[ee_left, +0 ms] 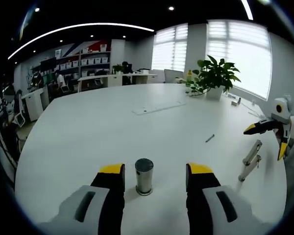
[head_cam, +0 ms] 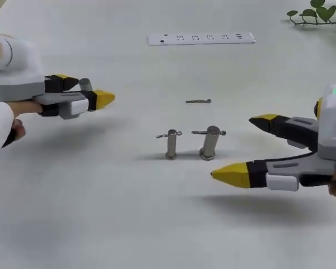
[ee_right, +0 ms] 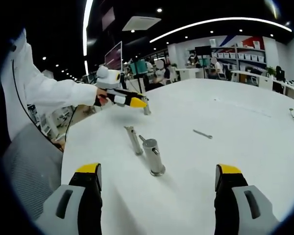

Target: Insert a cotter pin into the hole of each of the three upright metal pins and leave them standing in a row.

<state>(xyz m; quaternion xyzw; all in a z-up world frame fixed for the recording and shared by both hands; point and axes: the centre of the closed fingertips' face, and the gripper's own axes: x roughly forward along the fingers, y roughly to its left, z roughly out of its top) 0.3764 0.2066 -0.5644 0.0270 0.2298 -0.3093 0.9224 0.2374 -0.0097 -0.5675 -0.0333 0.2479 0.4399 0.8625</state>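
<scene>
— Metal pins, how many?

— Counting 3. Seeing 2 upright mid-table, near each other but apart: a thin metal pin and, to its right in the head view, a thick metal pin. Finding the third metal pin upright too, well off to the left, between the jaws of the left gripper.

— Gripped?

— No. Jaws partly open in the left gripper view, with a gap on each side of that pin; holding nothing.

— Cotter pins?

— Also 3. Seeing a first cotter pin crosswise at the top of the thin metal pin, and a second cotter pin crosswise at the top of the thick one. Probably through the holes, though too small to be sure. Finding a loose cotter pin flat on the table, beyond the standing 2.

— And the right gripper?

— Spread wide, holding nothing. Hovering right of the 2 standing pins, tips pointing toward them.

— Anything else?

— Counting 1 white power strip at the far side and 1 plant at the far right.
</scene>
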